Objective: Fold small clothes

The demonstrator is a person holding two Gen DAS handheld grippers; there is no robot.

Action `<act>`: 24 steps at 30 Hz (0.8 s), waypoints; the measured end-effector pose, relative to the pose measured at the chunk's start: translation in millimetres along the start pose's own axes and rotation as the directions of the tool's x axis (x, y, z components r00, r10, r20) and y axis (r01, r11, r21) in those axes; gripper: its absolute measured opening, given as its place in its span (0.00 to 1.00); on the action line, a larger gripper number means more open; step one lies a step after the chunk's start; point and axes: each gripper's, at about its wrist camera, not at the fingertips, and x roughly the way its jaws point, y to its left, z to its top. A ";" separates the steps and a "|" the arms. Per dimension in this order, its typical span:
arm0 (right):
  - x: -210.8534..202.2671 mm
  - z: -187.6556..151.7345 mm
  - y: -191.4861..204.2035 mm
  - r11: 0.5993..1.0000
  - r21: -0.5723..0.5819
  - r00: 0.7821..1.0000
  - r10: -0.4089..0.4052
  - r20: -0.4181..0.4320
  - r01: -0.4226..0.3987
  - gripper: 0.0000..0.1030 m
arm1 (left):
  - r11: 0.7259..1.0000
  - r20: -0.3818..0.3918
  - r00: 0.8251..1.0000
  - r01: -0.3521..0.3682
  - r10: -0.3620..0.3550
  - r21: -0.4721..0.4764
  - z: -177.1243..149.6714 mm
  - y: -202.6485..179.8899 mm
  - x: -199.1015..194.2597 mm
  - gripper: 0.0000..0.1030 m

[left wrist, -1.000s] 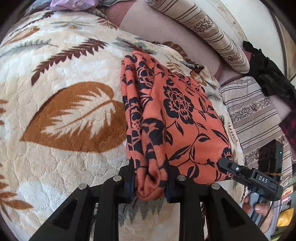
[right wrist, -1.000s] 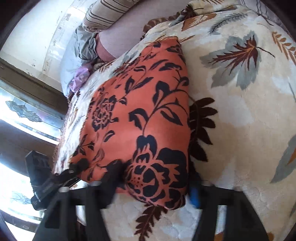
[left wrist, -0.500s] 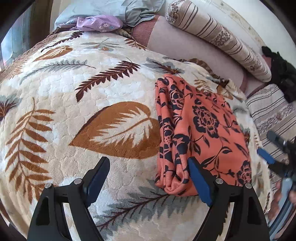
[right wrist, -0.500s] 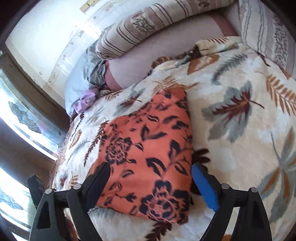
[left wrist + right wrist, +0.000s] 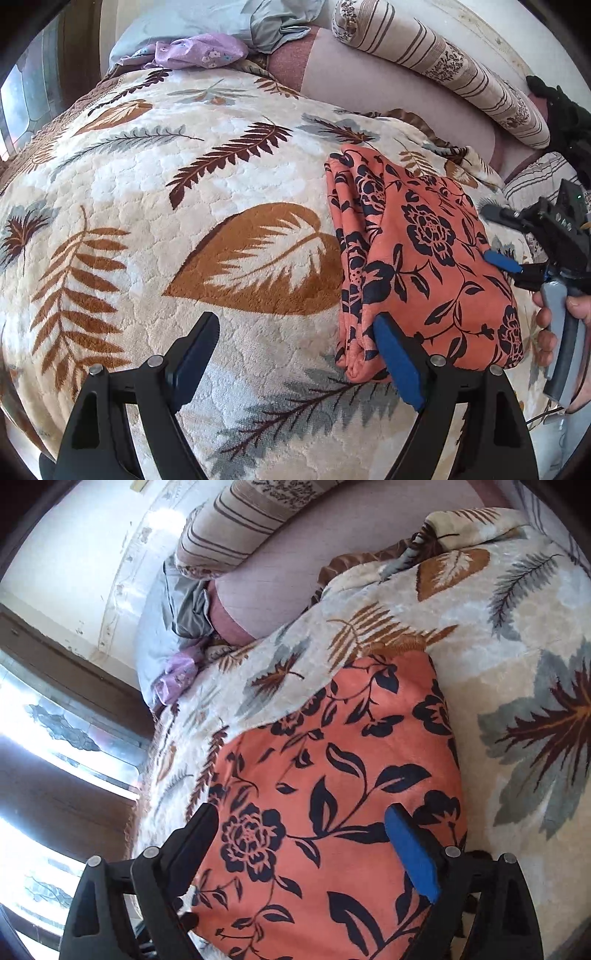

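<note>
Orange floral cloth [image 5: 424, 258] lies folded on blanket [image 5: 147, 221].

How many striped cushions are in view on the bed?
2: a long striped bolster along the far wall, and a flatter striped pillow beyond the orange floral cloth. Others may be hidden.

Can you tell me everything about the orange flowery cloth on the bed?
The orange cloth is soft fabric printed with dark navy flowers and leaves. It is folded into a thick, layered rectangle and lies flat on the leaf-patterned blanket. Stacked folds show along one edge. Neither pair of tongs is squeezing it.
</note>
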 end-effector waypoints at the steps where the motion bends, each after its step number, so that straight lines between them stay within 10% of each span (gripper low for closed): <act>1: 0.0 -2.2 -2.7 1.000 0.000 1.000 -0.013 0.002 0.013 0.91 | 1.000 -0.002 1.000 0.006 -0.006 -0.001 -0.4 -0.2 -2.1 0.83; 10: -82.3 -117.5 42.7 0.966 -0.195 0.977 -0.137 0.162 0.168 0.91 | 0.998 0.112 0.992 -0.055 0.052 0.029 -29.6 -2.1 -54.6 0.83; 17: -115.4 -224.9 28.9 0.937 -0.166 0.941 -0.273 0.201 0.308 1.00 | 0.970 0.261 0.949 -0.215 0.179 0.116 -60.4 -29.3 -110.8 0.90; 24: -159.4 -238.7 57.2 0.848 -0.202 0.843 -0.401 0.360 0.490 1.00 | 0.984 0.204 0.975 -0.118 0.088 0.137 -66.8 -51.5 -132.6 0.90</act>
